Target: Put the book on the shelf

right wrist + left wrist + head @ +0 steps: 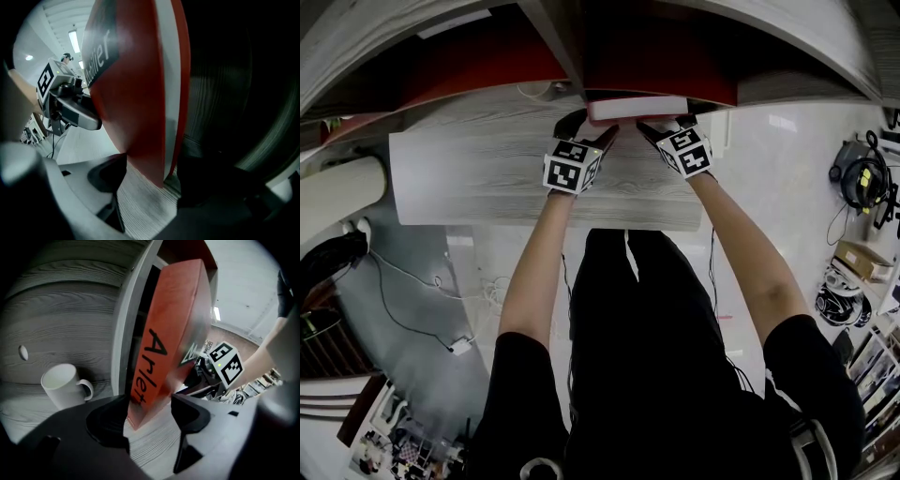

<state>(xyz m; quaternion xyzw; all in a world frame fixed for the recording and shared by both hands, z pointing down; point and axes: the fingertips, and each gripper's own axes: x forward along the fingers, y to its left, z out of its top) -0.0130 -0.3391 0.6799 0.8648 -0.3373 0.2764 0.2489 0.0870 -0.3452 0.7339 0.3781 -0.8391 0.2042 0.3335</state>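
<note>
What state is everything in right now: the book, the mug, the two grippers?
Red book: standing tilted, lower corner on the shelf.
White mug: upright, untouched, apart from the book.
Left gripper: closed on the book's spine side.
Right gripper: closed on the book's page side.

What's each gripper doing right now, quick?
Left gripper: jaws closed on the red book, near its lower corner.
Right gripper: jaws closed across the same book's thickness.

Far end of your thick red hardback book [637,109] lost under the grey wood-grain shelf board [797,42], its black spine lettering [150,362] cut off behind your left gripper [150,401], shelf compartment [243,93] beyond your right gripper [152,159] too dark to read.
</note>
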